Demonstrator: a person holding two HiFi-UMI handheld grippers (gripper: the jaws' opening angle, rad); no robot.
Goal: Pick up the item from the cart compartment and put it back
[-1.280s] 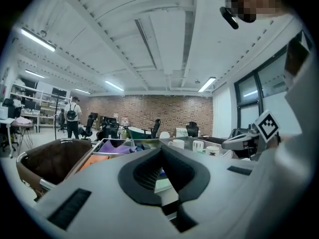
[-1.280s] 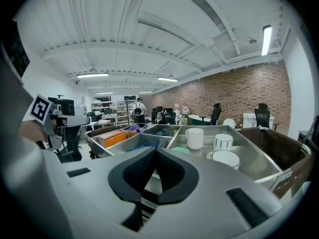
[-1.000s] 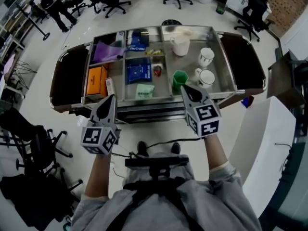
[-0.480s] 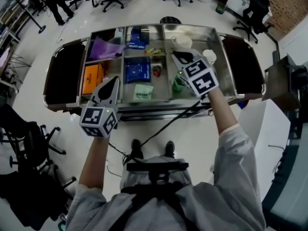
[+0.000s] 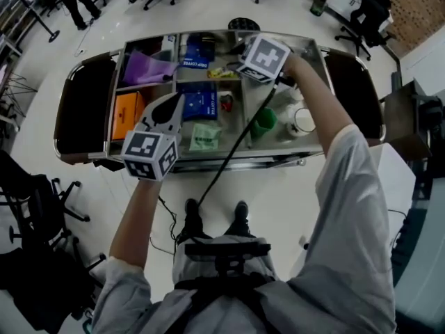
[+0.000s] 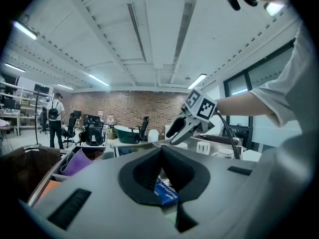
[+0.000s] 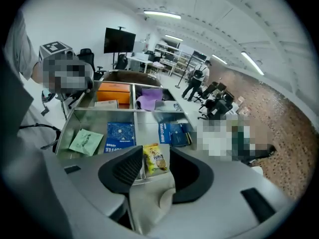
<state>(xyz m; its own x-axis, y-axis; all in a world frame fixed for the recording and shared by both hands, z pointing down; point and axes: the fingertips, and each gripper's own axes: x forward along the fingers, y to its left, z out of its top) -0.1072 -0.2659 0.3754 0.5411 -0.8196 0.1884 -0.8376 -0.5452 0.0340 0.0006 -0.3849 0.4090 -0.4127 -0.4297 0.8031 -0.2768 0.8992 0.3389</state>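
A yellow snack packet (image 7: 154,158) lies in a small middle compartment at the back of the steel cart (image 5: 208,157); the head view shows the snack packet (image 5: 224,73) too. My right gripper (image 7: 155,152) hangs over it, tilted down, and its jaws have just been opening. The packet shows in the gap between them, untouched by the pads. From the head view, the right gripper (image 5: 242,65) is mostly hidden under its marker cube. My left gripper (image 5: 175,101) is shut and holds nothing, level above the cart's front left, over a blue coffee packet (image 5: 199,105).
Other compartments hold an orange box (image 5: 126,111), a purple bag (image 5: 149,69), a green packet (image 5: 206,136), a second blue packet (image 5: 198,56), a green cup (image 5: 263,122) and white mugs (image 5: 304,120). A cable (image 5: 229,155) trails from the right gripper. Office chairs stand beyond the cart.
The right gripper swung from the cart's front edge to the back middle compartments, rolling and tipping down, and its jaws parted. The left gripper advanced over the cart's front left.
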